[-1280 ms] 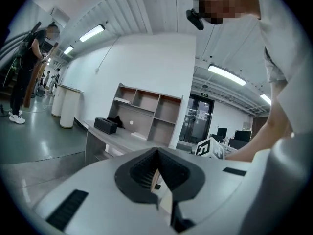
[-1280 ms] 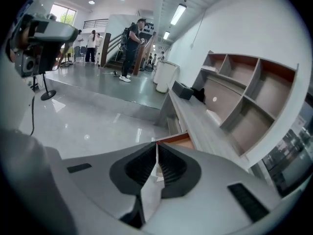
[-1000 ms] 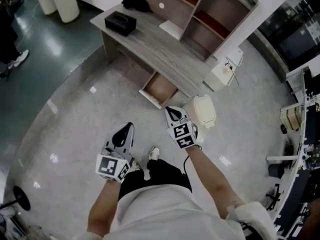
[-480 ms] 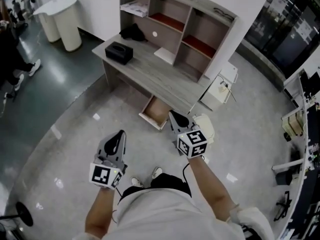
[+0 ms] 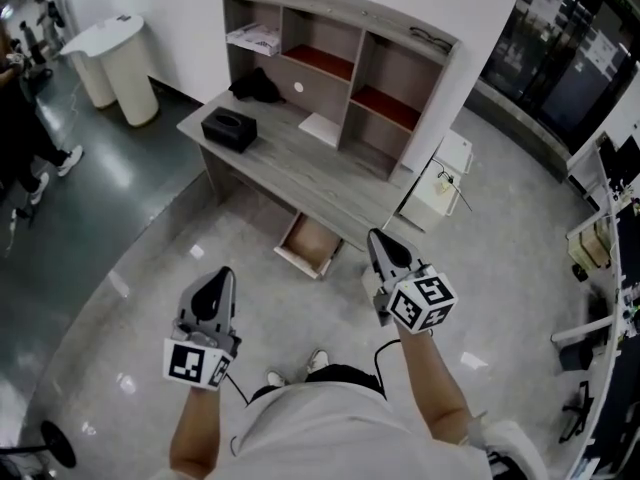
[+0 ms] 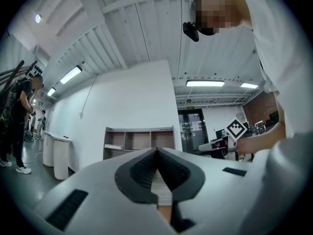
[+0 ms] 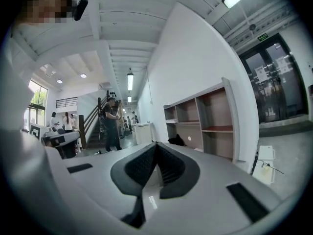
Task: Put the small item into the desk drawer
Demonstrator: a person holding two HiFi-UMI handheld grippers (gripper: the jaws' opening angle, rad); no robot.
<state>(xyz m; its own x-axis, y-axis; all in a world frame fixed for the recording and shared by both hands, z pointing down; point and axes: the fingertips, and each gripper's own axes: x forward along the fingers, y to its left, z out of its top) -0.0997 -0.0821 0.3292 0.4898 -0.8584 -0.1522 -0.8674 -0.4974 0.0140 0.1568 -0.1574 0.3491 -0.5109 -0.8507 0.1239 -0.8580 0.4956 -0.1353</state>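
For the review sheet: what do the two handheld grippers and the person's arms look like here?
The left gripper and right gripper are light grey shells with black ribbed pads, each carrying a cube of black-and-white square markers. Thin black cables trail back. White short sleeves.

The right tool (image 7: 156, 145), jaws together and empty, faces the shelved desk (image 7: 205, 126).

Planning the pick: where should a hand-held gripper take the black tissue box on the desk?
Probably across its two long sides, coming from above: the black tissue box lies flat on the desk, top exposed, nothing touching its sides, and the narrower span suits the jaws.
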